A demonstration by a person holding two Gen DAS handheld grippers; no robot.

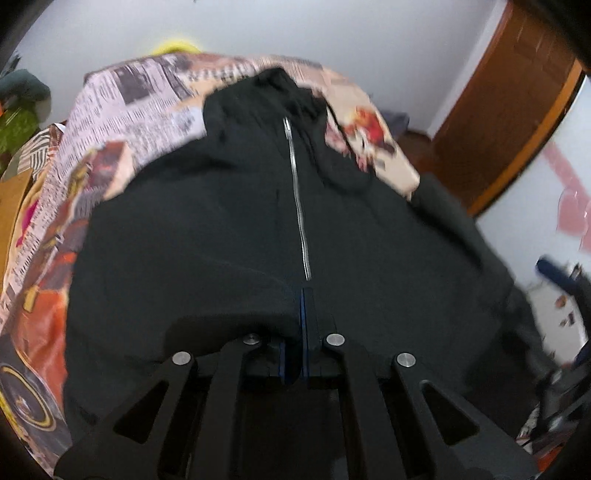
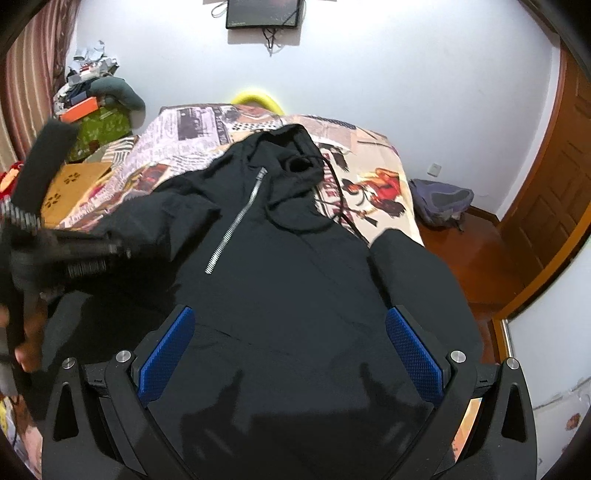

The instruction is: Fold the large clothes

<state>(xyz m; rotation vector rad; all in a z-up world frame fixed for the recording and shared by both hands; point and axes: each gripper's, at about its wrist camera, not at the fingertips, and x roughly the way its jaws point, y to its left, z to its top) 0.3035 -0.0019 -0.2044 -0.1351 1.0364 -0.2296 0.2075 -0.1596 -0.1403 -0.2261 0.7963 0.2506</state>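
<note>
A black zip-up hoodie (image 1: 221, 221) (image 2: 295, 258) lies face up on a bed, hood at the far end, its silver zip (image 1: 295, 184) (image 2: 236, 229) running down the chest. My left gripper (image 1: 304, 295) is shut, its blue pads pressed together, with a fold of the hoodie's black cloth draped from it to the left. In the right wrist view this left gripper (image 2: 110, 251) is a blur over the hoodie's left side. My right gripper (image 2: 290, 332) hovers open above the hoodie's lower front, with nothing between its blue pads (image 2: 166, 354).
The bed has a comic-and-newsprint cover (image 1: 129, 110) (image 2: 184, 129). A cardboard box (image 2: 74, 184) and a clutter pile (image 2: 92, 110) stand left of it. A backpack (image 2: 439, 199) lies on the wooden floor at the right, near a brown door (image 2: 546, 206). A screen (image 2: 264, 13) hangs on the far wall.
</note>
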